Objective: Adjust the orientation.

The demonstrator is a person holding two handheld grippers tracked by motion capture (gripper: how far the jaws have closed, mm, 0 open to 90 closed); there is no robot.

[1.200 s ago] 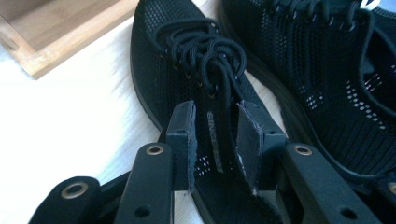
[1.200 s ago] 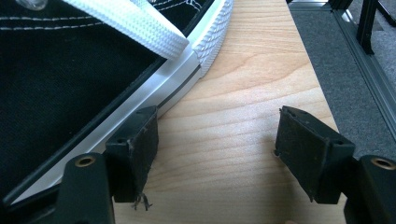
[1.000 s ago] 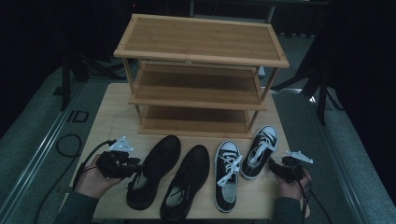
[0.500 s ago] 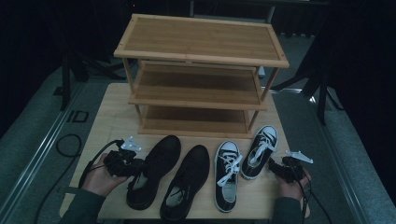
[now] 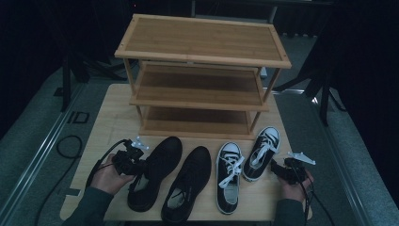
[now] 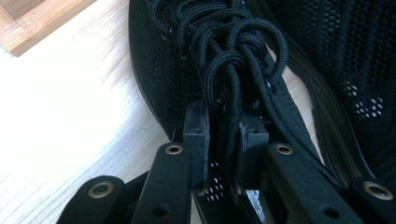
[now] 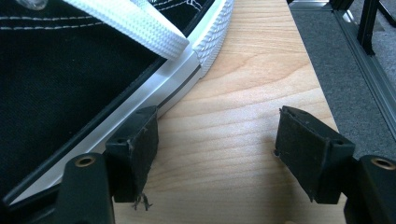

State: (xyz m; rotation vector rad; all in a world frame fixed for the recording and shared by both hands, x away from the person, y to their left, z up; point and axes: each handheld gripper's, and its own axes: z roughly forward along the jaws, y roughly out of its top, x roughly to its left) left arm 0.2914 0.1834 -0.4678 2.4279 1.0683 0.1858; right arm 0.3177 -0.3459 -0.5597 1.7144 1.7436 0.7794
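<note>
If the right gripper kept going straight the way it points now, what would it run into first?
Probably nothing soon: between the open jaws of the right gripper lies bare table up to its far edge. Its near-side jaw already sits against the white sole of the black-and-white sneaker, so that would scrape alongside.

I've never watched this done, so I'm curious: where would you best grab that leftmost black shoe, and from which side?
Probably at the tongue and lace knot of the black shoe, coming from its outer left side. That raised ridge is narrow enough to pinch, and the left gripper, whose jaws have just been closing, already straddles it. The sole and knit sides look too wide and soft.
</note>
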